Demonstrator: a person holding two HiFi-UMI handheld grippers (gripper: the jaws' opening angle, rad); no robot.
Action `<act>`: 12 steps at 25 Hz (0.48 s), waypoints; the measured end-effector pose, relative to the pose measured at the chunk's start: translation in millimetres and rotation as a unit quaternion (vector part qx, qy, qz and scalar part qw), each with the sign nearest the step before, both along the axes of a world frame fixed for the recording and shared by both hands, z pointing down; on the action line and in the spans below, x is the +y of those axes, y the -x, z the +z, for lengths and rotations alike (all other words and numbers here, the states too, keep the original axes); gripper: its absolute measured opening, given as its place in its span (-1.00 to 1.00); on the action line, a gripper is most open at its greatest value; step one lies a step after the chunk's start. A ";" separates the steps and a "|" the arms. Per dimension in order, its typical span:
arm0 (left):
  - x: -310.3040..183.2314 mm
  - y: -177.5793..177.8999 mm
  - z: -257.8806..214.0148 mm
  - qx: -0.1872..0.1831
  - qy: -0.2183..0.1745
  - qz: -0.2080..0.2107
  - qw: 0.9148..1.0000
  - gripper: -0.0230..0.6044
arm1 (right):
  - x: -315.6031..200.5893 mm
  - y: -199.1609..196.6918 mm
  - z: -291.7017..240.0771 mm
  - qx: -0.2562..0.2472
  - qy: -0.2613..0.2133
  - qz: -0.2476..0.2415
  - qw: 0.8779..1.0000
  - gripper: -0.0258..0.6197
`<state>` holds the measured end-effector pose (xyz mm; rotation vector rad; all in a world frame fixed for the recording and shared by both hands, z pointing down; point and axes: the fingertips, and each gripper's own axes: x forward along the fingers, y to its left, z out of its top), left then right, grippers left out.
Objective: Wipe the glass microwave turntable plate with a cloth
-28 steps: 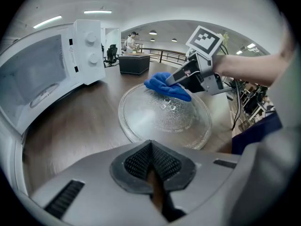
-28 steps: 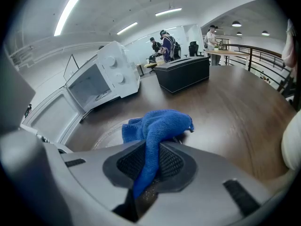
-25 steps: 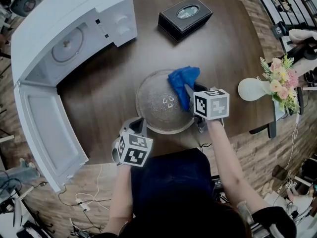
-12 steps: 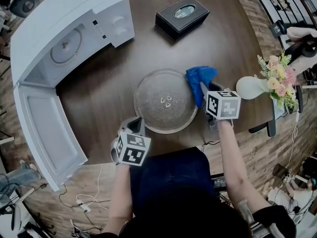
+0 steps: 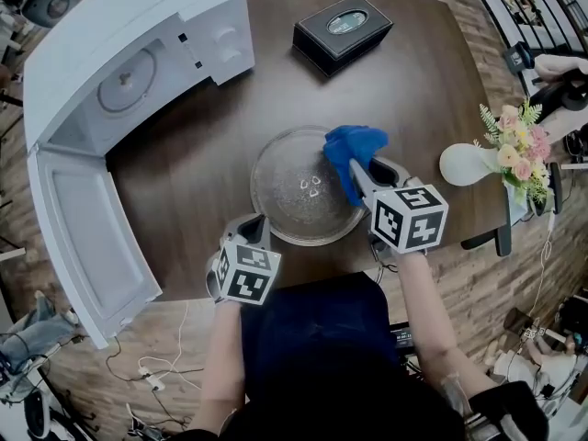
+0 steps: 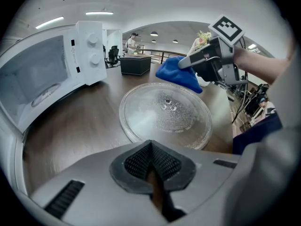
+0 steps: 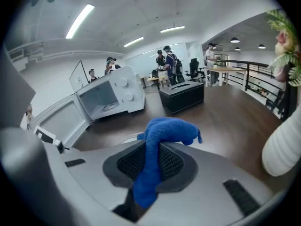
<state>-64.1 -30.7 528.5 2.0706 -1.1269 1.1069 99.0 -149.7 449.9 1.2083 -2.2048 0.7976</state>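
Observation:
The round glass turntable plate (image 5: 299,191) (image 6: 164,113) lies flat on the dark wooden table (image 5: 423,90). My right gripper (image 5: 360,180) is shut on a blue cloth (image 5: 352,152) (image 7: 162,138), which hangs over the plate's right rim. In the left gripper view the cloth (image 6: 178,74) sits above the plate's far edge. My left gripper (image 5: 252,231) (image 6: 151,147) is shut with nothing between its pads. Its tips are right at the plate's near-left rim; I cannot tell whether they touch it.
A white microwave (image 5: 119,53) (image 7: 110,95) stands at the back left with its door (image 5: 83,237) swung open toward me. A black tissue box (image 5: 343,30) sits at the back. A white vase with flowers (image 5: 469,163) stands at the right table edge.
The right gripper carried the cloth off the plate to the right, then back left onto the plate's right rim. The left gripper has stayed put.

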 end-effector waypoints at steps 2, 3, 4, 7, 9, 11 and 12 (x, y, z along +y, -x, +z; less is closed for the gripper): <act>0.0 0.0 0.1 0.002 -0.001 0.000 1.000 -0.92 | 10.9 27.4 -1.5 -0.020 0.005 -0.029 0.999 -0.75; 0.0 0.1 0.2 0.004 -0.001 -0.001 1.000 -0.92 | 16.3 40.6 -0.5 -0.028 0.010 -0.043 0.999 -0.75; 0.0 0.2 0.4 0.005 -0.001 -0.002 1.000 -0.92 | 21.5 53.4 1.5 -0.035 0.014 -0.056 0.998 -0.75; 0.0 0.3 0.7 0.010 -0.001 -0.004 1.000 -0.92 | 36.6 89.5 9.4 -0.049 0.029 -0.094 0.994 -0.75; 0.0 0.4 0.5 0.013 0.000 -0.005 1.000 -0.92 | 46.8 112.6 14.8 -0.057 0.037 -0.119 0.991 -0.75; 0.1 0.4 0.2 0.014 0.000 -0.005 1.000 -0.92 | 56.0 132.6 21.2 -0.062 0.046 -0.142 0.987 -0.75; 0.1 0.5 0.2 0.014 0.000 -0.005 1.000 -0.92 | 59.8 140.8 25.1 -0.062 0.049 -0.151 0.985 -0.75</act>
